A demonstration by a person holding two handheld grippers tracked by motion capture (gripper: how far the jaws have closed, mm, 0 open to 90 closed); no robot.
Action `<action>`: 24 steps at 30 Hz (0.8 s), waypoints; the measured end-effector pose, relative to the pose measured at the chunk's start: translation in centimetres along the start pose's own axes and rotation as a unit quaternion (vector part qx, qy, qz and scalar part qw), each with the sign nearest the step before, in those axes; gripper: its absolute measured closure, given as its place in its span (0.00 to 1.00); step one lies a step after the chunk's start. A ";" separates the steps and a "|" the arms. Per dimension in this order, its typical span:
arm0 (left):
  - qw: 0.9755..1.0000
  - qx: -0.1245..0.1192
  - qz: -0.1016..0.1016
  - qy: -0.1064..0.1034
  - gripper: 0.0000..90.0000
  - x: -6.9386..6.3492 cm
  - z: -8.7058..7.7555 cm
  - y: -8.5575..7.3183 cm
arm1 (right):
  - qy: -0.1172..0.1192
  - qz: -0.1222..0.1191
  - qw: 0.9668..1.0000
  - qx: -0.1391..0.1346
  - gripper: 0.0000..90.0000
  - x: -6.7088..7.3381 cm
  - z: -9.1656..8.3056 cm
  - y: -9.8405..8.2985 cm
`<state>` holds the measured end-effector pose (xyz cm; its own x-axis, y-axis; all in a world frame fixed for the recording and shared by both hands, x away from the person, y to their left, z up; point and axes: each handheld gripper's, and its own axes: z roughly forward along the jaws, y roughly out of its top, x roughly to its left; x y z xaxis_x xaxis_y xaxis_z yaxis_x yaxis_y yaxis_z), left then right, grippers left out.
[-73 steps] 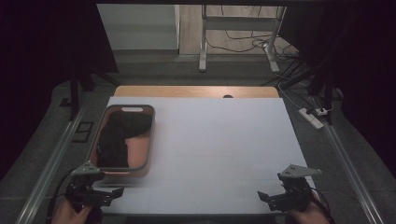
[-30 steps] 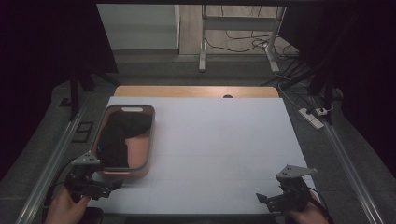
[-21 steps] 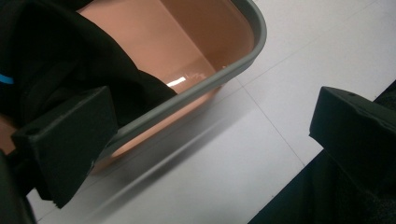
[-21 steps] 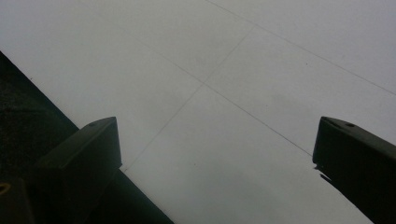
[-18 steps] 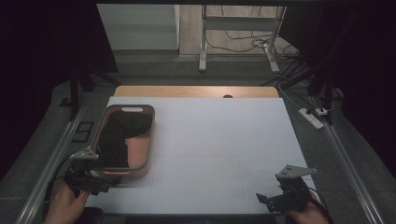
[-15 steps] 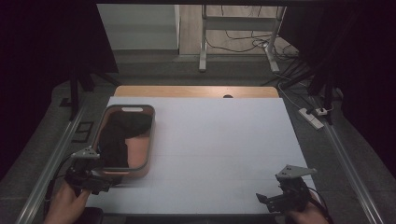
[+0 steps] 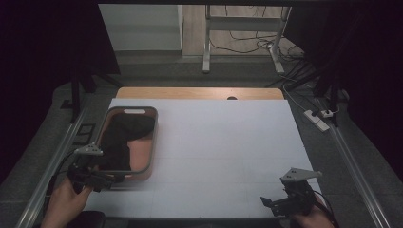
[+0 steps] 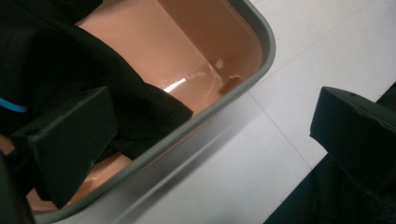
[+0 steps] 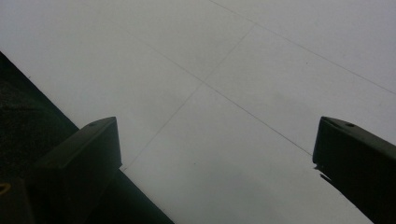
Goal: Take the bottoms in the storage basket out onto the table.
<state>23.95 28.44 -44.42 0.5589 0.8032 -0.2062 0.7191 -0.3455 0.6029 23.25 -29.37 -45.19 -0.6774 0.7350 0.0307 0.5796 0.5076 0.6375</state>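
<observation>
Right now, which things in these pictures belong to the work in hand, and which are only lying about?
In the job:
- left tongs, open, at the near corner of the tub
- salmon-pink plastic tub with a grey rim
- black garment lying in the tub

Lying about:
- right tongs, open over the bare white table
- power strip on the floor
- cables beyond the table

Left tool [image 7: 97, 180] at 8 o'clock in the high view, gripped by the left hand [image 7: 64, 199], jaws spread wide. Right tool [image 7: 275, 203] at 5 o'clock, held low by the right hand [image 7: 311, 219], jaws likewise wide apart, nothing between them.
</observation>
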 end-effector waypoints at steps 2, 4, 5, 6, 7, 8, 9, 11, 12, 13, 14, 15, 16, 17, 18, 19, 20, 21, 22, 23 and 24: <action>1.000 0.002 -0.001 0.000 0.00 0.1 0.0 0.2 | 0.000 0.001 1.000 0.001 0.01 0.0 0.0 0.0; 1.000 0.002 -0.001 0.000 0.00 0.3 0.0 0.4 | 0.000 0.001 1.000 0.001 0.01 0.0 0.0 0.0; 1.000 0.003 -0.003 0.000 0.00 0.4 -0.1 0.5 | 0.000 0.001 1.000 0.001 0.01 0.0 0.0 0.0; 1.000 0.003 -0.006 0.000 0.00 0.4 0.0 0.6 | 0.000 0.001 1.000 0.001 0.01 0.0 0.0 0.0; 1.000 0.005 -0.007 0.000 0.00 0.5 0.0 0.8 | 0.000 0.001 1.000 0.002 0.01 0.0 0.0 0.0; 1.000 0.010 -0.009 0.001 0.00 0.7 0.0 1.0 | 0.000 0.001 1.000 0.002 0.01 0.0 0.0 0.0; 1.000 0.013 -0.009 0.003 0.00 0.7 0.0 1.1 | 0.000 0.001 1.000 0.002 0.01 0.0 0.0 0.0; 1.000 0.016 -0.009 0.005 0.00 0.8 0.0 1.2 | 0.000 0.001 1.000 0.002 0.01 0.0 0.0 0.0; 1.000 0.020 -0.007 0.008 0.00 0.8 0.0 1.3 | 0.000 0.001 1.000 0.002 0.01 0.0 0.0 0.0; 1.000 0.023 -0.004 0.013 0.00 0.9 0.0 1.5 | 0.000 0.001 1.000 0.002 0.01 0.0 0.0 0.0; 1.000 0.025 0.000 0.018 0.00 1.0 0.1 1.6 | 0.000 0.001 1.000 0.002 0.01 0.0 0.0 0.0; 0.999 0.028 0.001 0.022 0.00 1.2 0.1 1.8 | 0.000 0.000 1.000 0.003 0.01 0.0 0.0 0.0; 0.999 0.028 0.001 0.022 0.00 1.2 0.1 1.8 | 0.000 0.000 1.000 0.003 0.01 0.0 0.0 0.0; 0.999 0.029 0.001 0.022 0.00 1.3 0.1 1.9 | 0.000 0.000 1.000 0.003 0.01 0.0 0.1 0.0; 0.999 0.028 0.000 0.022 0.00 1.5 0.1 2.1 | 0.000 0.000 1.000 0.003 0.01 0.0 0.1 0.0; 0.999 0.030 -0.003 0.022 0.00 1.7 0.1 2.3 | -0.001 -0.002 1.000 0.003 0.01 0.0 0.1 0.0; 0.999 0.030 -0.003 0.022 0.00 1.7 0.1 2.3 | -0.001 -0.003 1.000 0.004 0.01 0.0 0.1 0.0; 0.999 0.031 -0.003 0.023 0.00 1.8 0.1 2.5 | -0.001 -0.003 1.000 0.004 0.01 0.0 0.1 0.0; 0.999 0.032 -0.004 0.023 0.00 1.9 0.1 2.6 | -0.001 -0.003 1.000 0.004 0.01 0.0 0.1 0.0; 0.999 0.034 -0.007 0.024 0.00 2.1 0.1 2.8 | -0.001 -0.004 1.000 0.004 0.01 0.0 0.1 0.0; 0.999 0.034 -0.007 0.024 0.00 2.1 0.1 2.8 | -0.001 -0.004 1.000 0.004 0.01 0.0 0.1 0.0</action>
<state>27.24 29.12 -43.25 0.5289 0.8301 -0.1767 0.7545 -0.3646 0.5456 23.30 -29.32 -45.25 -0.6810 0.7318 0.0246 0.5782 0.5169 0.6313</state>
